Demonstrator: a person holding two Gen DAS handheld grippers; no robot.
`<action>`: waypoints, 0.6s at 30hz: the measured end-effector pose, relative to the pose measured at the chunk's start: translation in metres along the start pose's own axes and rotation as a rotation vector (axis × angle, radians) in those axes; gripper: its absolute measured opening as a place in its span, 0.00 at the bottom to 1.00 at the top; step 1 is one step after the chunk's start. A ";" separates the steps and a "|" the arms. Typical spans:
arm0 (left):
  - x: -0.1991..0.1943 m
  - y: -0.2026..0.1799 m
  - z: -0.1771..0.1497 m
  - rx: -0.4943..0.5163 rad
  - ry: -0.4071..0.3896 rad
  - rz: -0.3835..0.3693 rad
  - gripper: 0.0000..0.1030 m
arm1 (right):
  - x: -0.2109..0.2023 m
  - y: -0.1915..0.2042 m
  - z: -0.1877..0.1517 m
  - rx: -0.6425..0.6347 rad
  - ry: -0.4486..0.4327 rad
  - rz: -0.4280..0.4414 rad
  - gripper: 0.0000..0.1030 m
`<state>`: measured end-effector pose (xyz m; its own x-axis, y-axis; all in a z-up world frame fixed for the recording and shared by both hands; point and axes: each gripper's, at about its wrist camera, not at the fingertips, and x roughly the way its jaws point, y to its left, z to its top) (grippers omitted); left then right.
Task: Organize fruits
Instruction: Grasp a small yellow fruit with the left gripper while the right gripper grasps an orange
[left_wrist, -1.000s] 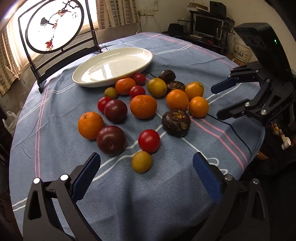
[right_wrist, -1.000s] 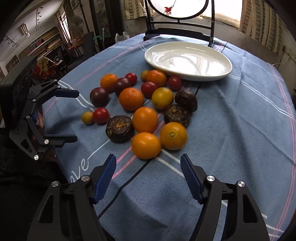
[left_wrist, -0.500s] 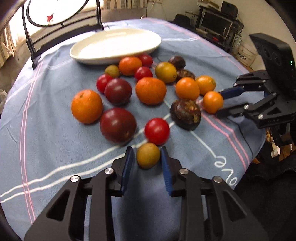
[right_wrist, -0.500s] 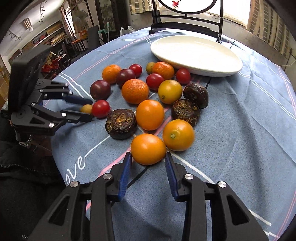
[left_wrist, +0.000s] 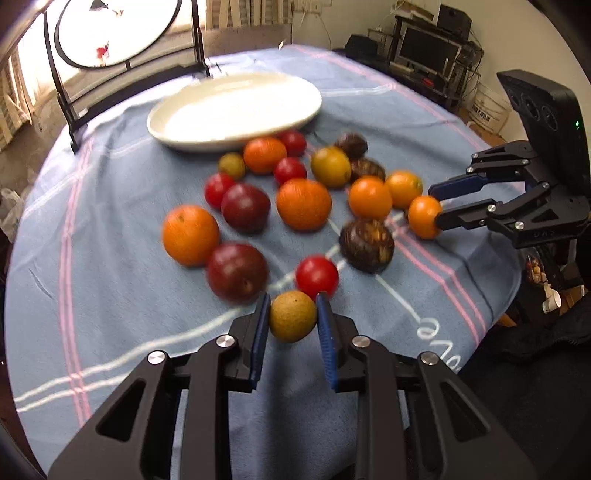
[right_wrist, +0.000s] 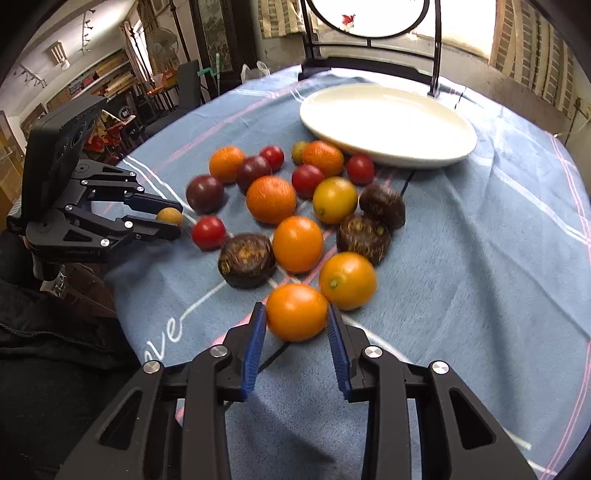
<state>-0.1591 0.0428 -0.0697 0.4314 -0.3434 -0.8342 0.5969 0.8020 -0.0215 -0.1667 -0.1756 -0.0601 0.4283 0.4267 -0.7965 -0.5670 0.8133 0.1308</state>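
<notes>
At the table's near edge, the left gripper (left_wrist: 291, 317) clamps a small yellow-brown fruit (left_wrist: 292, 316); the right gripper (right_wrist: 296, 314) clamps an orange (right_wrist: 296, 311). Beyond, loose fruit lies mid-cloth; the white plate (right_wrist: 388, 123) sits toward the far edge.

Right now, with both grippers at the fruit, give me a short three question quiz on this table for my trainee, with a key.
1. True or false: the white plate already holds fruit.
2. Which fruit sits between the left gripper's fingers?
A. a red tomato
B. a small yellow-brown fruit
C. a dark plum
3. Fill in: the right gripper is closed on an ______ fruit.

Key:
1. False; the plate is bare, and all the fruit lies on the blue tablecloth.
2. B, the small yellow-brown fruit, with a red tomato just beyond it.
3. Orange: the orange fruit at the near edge of the pile.
</notes>
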 end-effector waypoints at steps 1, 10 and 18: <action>-0.006 0.001 0.008 0.001 -0.031 0.007 0.24 | -0.004 -0.001 0.007 -0.005 -0.021 -0.007 0.03; -0.011 0.024 0.084 -0.076 -0.179 0.028 0.24 | -0.004 -0.013 0.021 0.024 -0.001 0.051 0.73; -0.004 0.027 0.086 -0.073 -0.177 0.005 0.24 | 0.037 -0.007 -0.013 0.100 0.102 0.112 0.50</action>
<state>-0.0863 0.0233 -0.0198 0.5507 -0.4145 -0.7245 0.5461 0.8353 -0.0628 -0.1565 -0.1705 -0.0979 0.2899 0.4781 -0.8291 -0.5322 0.8005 0.2756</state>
